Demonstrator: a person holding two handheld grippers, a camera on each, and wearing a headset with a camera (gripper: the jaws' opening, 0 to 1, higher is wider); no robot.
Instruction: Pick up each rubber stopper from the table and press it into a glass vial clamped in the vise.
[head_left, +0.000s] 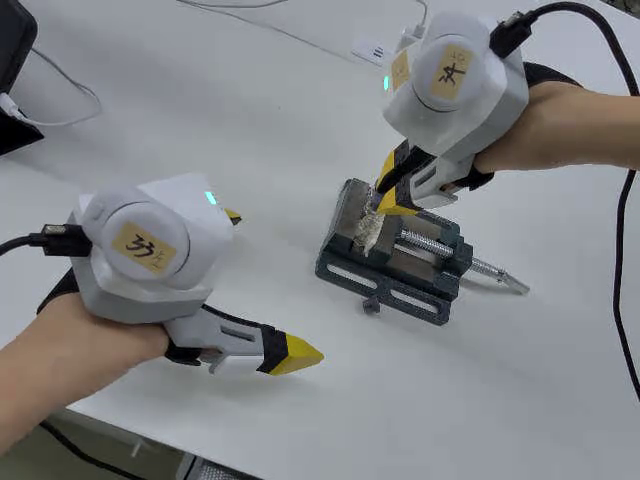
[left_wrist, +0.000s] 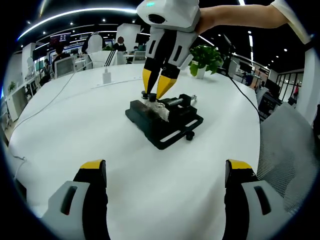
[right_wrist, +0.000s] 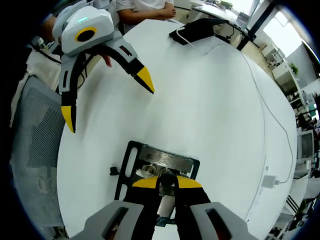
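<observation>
Closest to you is your left gripper (left_wrist: 166, 167). Its jaws stand wide apart and hold nothing. It hangs over the bare white table (head_left: 250, 110), well apart from the work. You do not need it for this step, so it can wait there. A bit farther out is the dark vise (head_left: 400, 275), sitting flat on the table with its screw handle (head_left: 500, 280) poking out to your right. In its jaws is a short row of clear glass, the vials (head_left: 367, 235), though the glass is too shiny to count them. Your right gripper (head_left: 385, 200) comes at that glass from above, tips pointing down. Its jaws are almost shut. In the right gripper view a small dark round thing sits pinched between the tips: the rubber stopper (right_wrist: 167, 179). It is right on top of the vise, at or just above a vial mouth, and I cannot tell if it has gone in yet. You see its round end, so I think its long way runs along the jaws, straight down toward the vial, which seems to stand mouth up. To do this well, line the stopper up over the mouth and hold it straight, not tipped. Then push down slowly and gently, because glass can crack or slip. Farthest off lies a white plug (head_left: 372, 50).
</observation>
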